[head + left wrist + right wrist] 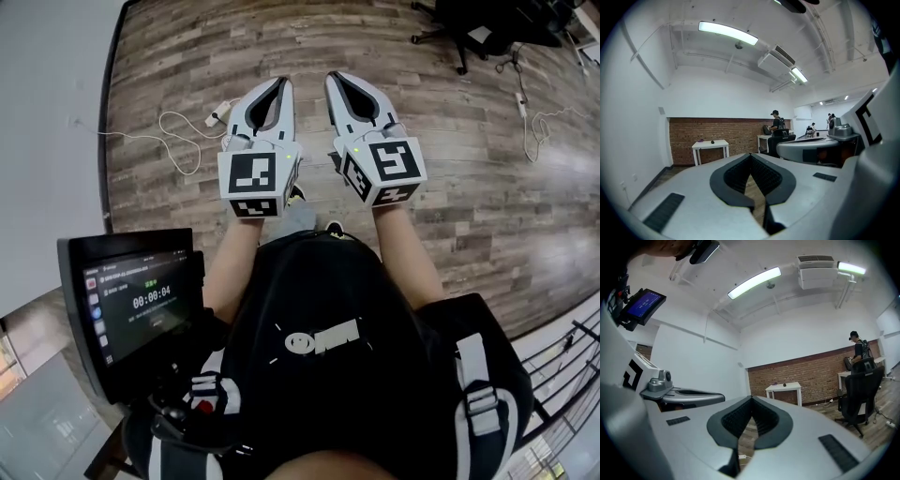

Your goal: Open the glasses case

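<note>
**Wood floor below, both tools shut and empty**

Wood floor fills my head view, with a white cable looped near its left edge. Both forearms reach straight out from the body, side by side. The left tool and right tool point ahead about level, marker cubes facing up, tips close together but apart. Each gripper view shows its own jaws closed tip to tip, with nothing between the pads. Beyond them I see a brick wall and a white table carrying something small and dark that I cannot identify. No view shows me where the case is.
</note>
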Demonstrator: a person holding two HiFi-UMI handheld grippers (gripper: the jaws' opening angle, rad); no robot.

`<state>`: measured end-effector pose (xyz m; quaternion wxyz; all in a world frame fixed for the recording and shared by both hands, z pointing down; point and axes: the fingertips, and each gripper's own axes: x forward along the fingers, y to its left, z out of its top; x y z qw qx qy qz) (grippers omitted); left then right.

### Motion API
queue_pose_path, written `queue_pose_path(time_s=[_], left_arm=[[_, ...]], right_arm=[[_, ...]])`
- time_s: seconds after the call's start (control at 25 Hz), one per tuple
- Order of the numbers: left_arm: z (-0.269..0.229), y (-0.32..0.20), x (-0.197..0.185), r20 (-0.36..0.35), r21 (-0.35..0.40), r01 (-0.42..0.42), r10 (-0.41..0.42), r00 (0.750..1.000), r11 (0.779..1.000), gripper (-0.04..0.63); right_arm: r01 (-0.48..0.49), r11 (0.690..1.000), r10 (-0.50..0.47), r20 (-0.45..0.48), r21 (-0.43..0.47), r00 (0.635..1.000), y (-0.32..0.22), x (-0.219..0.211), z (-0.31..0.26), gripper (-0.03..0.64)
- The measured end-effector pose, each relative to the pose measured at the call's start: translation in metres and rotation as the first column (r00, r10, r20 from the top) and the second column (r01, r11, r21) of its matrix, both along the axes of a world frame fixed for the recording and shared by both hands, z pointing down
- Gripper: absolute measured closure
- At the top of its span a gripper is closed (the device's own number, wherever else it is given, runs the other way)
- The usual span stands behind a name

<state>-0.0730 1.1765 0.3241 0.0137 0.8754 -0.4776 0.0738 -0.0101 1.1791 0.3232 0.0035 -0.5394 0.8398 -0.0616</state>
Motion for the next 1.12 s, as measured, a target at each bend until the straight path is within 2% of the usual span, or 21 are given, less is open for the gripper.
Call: queue_pose_path(time_s=[0.12, 0.2, 0.36, 0.68, 0.96, 1.12], left_arm=[[0.0, -0.048, -0.022, -0.008, -0.004, -0.008, 0.008, 1.0, 1.0, 0.597], [-0.003, -0.062, -0.029, -0.006, 0.009, -0.008, 0.008, 1.0, 1.0, 0.597], [-0.009, -0.067, -0.028, 0.002, 0.04, -0.008, 0.008, 1.0, 0.999, 0.597], [-0.009, -0.072, -0.02, -0.007, 0.041, -0.009, 0.01, 1.0, 0.999, 0.597], [-0.001, -0.174, -0.018, 0.004, 0.022, 0.022, -0.022, 1.0, 1.0, 0.597], [-0.004, -0.219, -0.002, 0.01, 0.024, 0.034, -0.035, 0.999, 0.999, 0.597]], right_arm=[[-0.015, 1.0, 0.015, -0.009, -0.006, 1.0, -0.048, -0.022, 0.001, 0.616], [-0.024, 1.0, 0.024, -0.014, 0.0, 1.0, -0.06, -0.027, -0.001, 0.617], [-0.036, 0.999, 0.037, -0.022, 0.018, 0.999, -0.061, -0.024, -0.008, 0.617], [-0.024, 0.999, 0.025, -0.039, 0.026, 0.999, -0.069, -0.024, -0.011, 0.616], [-0.001, 1.0, 0.002, -0.043, 0.008, 0.999, -0.171, -0.021, -0.003, 0.617], [0.015, 1.0, -0.015, -0.029, 0.004, 0.999, -0.217, -0.005, -0.005, 0.617]])
